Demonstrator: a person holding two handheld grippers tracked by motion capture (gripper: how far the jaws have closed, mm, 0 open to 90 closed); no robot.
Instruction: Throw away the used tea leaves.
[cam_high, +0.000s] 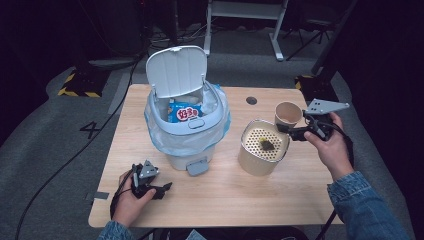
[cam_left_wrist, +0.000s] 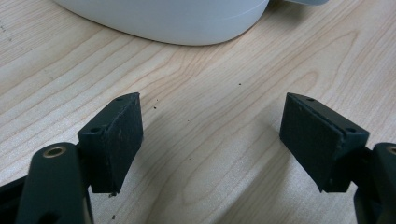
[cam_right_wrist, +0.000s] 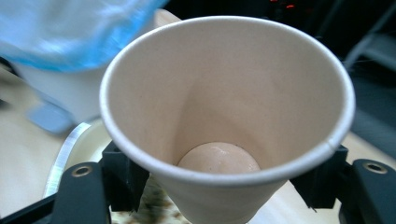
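My right gripper (cam_high: 291, 128) is shut on a beige paper cup (cam_high: 288, 114), held just above the far right rim of a cream canister with a perforated strainer top (cam_high: 263, 147). A dark clump of residue (cam_high: 266, 145) lies on the strainer. In the right gripper view the cup (cam_right_wrist: 224, 107) is tipped with its mouth toward the camera, nothing inside it, and the jaws press on both sides of it. My left gripper (cam_high: 165, 189) rests open on the table near the front left. Its jaws (cam_left_wrist: 210, 140) stand wide apart over bare wood.
A white pedal bin (cam_high: 187, 127) with a blue liner stands at centre left, its lid (cam_high: 177, 70) raised and a blue snack packet (cam_high: 185, 112) inside. Its white base (cam_left_wrist: 173, 21) lies just ahead of the left gripper. The wooden table (cam_high: 225, 200) has a grommet hole (cam_high: 251, 100).
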